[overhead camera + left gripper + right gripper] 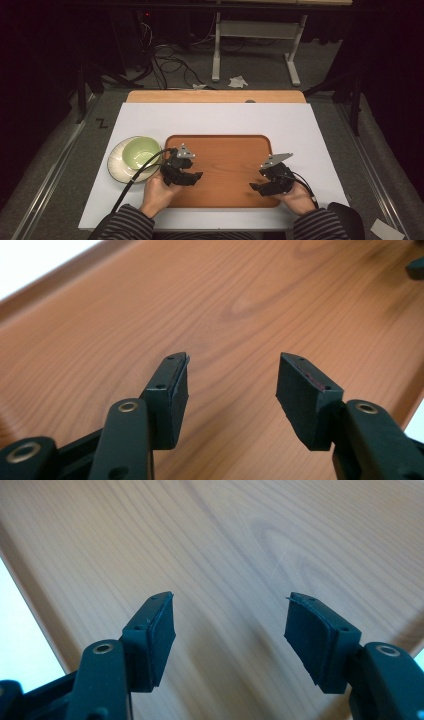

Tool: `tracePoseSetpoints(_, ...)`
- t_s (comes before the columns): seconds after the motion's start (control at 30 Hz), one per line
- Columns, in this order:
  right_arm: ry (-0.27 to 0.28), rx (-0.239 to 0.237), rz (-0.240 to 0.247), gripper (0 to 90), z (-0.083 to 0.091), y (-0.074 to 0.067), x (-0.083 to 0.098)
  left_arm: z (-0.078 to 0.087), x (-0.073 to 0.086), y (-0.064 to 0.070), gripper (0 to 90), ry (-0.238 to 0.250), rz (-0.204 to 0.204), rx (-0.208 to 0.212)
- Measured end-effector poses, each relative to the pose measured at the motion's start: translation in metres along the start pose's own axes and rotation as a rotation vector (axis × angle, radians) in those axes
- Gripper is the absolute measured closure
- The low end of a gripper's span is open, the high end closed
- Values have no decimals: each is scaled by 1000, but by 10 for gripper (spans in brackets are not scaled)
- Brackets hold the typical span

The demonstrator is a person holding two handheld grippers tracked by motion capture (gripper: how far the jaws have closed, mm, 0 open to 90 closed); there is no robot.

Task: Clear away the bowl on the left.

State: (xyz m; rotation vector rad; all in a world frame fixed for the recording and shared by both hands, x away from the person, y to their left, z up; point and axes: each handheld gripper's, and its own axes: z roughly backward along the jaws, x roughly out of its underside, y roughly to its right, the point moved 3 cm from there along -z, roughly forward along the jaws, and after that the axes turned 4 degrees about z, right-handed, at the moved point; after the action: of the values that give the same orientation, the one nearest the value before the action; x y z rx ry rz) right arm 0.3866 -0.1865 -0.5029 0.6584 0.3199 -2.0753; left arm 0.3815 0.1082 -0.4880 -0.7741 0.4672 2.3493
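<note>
A brown wooden tray [225, 155] lies in the middle of the white table top. My left gripper [192, 177] hovers over the tray's left part, jaws open with nothing between them; the left gripper view has the same gripper [232, 377] above bare tray wood [240, 305]. My right gripper [256, 186] is over the tray's right front part, also open and empty; in the right gripper view it [230, 617] looks down on the wood grain [270, 535]. A green bowl [141, 151] sits on a pale plate [116, 161] just left of the tray.
The white sheet [220, 117] covers a wooden table, whose far edge [215, 96] shows behind it. Beyond lie a grey floor with cables [170, 65] and a white table frame [255, 30]. The other gripper's tip [415, 267] shows at the top right of the left gripper view.
</note>
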Motion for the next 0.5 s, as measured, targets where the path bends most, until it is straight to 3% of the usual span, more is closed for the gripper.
tracePoseSetpoints(0.5,13,4,3,378,1,1,0,-3,2,0,465,-23,2,2)
